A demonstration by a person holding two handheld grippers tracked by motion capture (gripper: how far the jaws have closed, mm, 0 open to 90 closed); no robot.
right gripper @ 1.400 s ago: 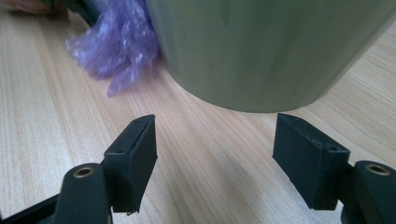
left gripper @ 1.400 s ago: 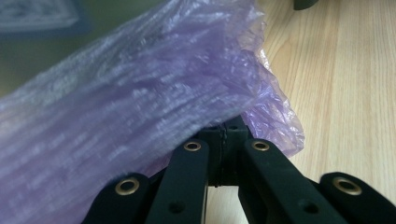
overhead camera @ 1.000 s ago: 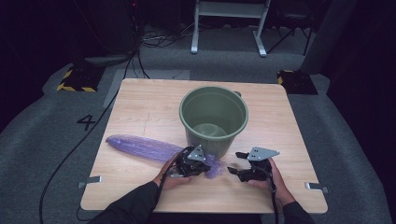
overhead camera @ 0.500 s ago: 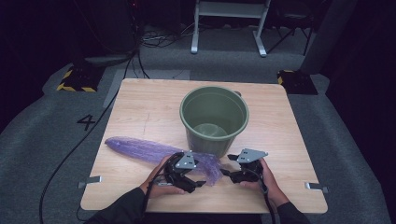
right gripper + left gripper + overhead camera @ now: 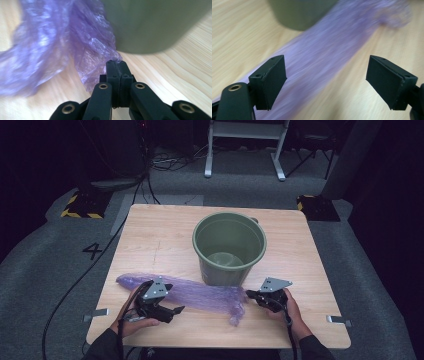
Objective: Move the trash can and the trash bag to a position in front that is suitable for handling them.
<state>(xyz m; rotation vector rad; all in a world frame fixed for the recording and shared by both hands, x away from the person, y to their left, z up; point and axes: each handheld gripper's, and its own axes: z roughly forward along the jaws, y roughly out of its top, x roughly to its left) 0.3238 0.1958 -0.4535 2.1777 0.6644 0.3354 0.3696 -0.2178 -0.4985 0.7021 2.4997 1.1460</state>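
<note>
The right gripper (image 5: 117,65) pinches the purple plastic bag (image 5: 200,295); the left gripper (image 5: 325,82) has just spread its fingers. One hard tug could tear the film.

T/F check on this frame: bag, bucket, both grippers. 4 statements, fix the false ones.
1. The right gripper is shut on the purple plastic bag. True.
2. The left gripper is clamped on the bag. False: its jaws stand open above the bag, having just been opening, and do not press on it.
3. The bag is inside the green bucket. False: it lies on the wooden table in front of the bucket.
4. The bucket stands upright. True.
</note>
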